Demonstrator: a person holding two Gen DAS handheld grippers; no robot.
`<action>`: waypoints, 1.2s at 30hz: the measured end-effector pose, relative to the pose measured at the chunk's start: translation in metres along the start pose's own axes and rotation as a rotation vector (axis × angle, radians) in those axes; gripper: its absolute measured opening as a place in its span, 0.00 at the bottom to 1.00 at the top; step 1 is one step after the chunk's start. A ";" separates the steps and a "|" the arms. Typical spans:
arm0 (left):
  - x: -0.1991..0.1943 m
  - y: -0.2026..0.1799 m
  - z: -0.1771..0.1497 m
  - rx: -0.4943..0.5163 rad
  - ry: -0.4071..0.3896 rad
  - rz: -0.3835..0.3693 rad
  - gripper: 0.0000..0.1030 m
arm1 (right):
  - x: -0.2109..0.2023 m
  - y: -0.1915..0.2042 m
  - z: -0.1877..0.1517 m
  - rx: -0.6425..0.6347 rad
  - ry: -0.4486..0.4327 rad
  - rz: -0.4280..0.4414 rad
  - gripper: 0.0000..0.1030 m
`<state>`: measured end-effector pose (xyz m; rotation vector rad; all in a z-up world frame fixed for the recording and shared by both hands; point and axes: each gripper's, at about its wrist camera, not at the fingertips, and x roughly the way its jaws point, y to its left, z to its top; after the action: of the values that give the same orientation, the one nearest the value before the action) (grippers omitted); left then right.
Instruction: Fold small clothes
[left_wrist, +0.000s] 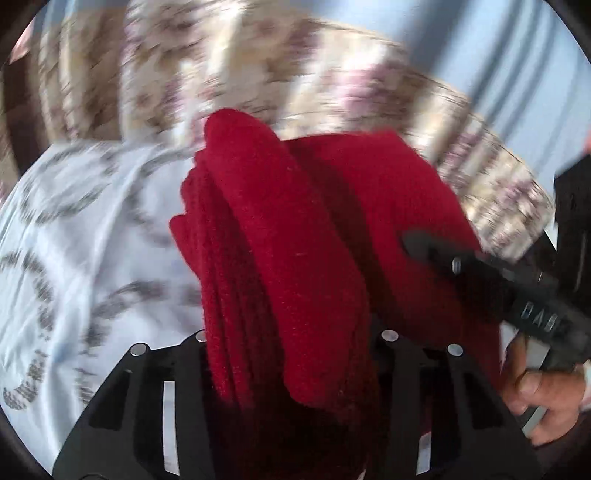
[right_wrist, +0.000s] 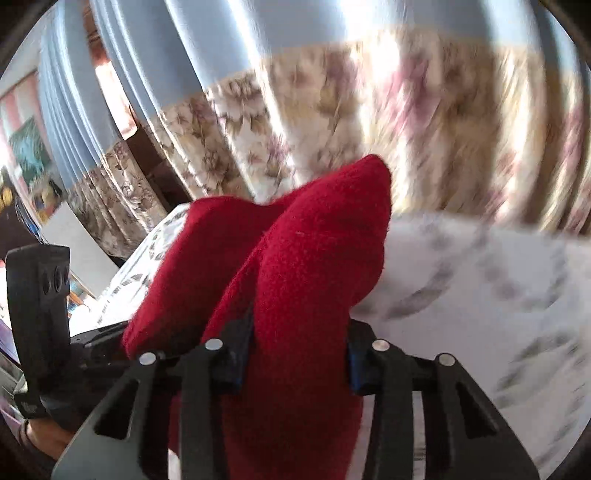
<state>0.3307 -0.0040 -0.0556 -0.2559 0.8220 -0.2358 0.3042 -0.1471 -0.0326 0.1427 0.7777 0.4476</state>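
Cloth (left_wrist: 295, 236), red and bunched, is filling both your tools: left tool (left_wrist: 295, 369) and right tool (right_wrist: 295, 354) are each gripping it above the patterned sheet (left_wrist: 74, 229).

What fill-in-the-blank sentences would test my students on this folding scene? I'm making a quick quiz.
1. The cloth held by both grippers is ____ in colour.
2. The left gripper is ____ on the cloth.
3. The sheet below the cloth is white with a grey ____ print.
4. The floral ____ hangs behind the bed.

Missing words: red; shut; leaf; curtain
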 end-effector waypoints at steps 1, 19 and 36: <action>0.001 -0.028 0.003 0.018 -0.012 -0.008 0.43 | -0.022 -0.014 0.008 -0.010 -0.002 -0.016 0.38; 0.037 -0.157 -0.067 0.321 -0.098 0.373 0.97 | -0.106 -0.114 -0.104 0.021 -0.048 -0.533 0.92; -0.144 -0.101 -0.204 0.230 -0.204 0.462 0.97 | -0.223 0.035 -0.221 0.003 -0.070 -0.468 0.98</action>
<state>0.0728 -0.0828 -0.0576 0.1269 0.6248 0.1289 -0.0025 -0.2226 -0.0360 -0.0231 0.7153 -0.0020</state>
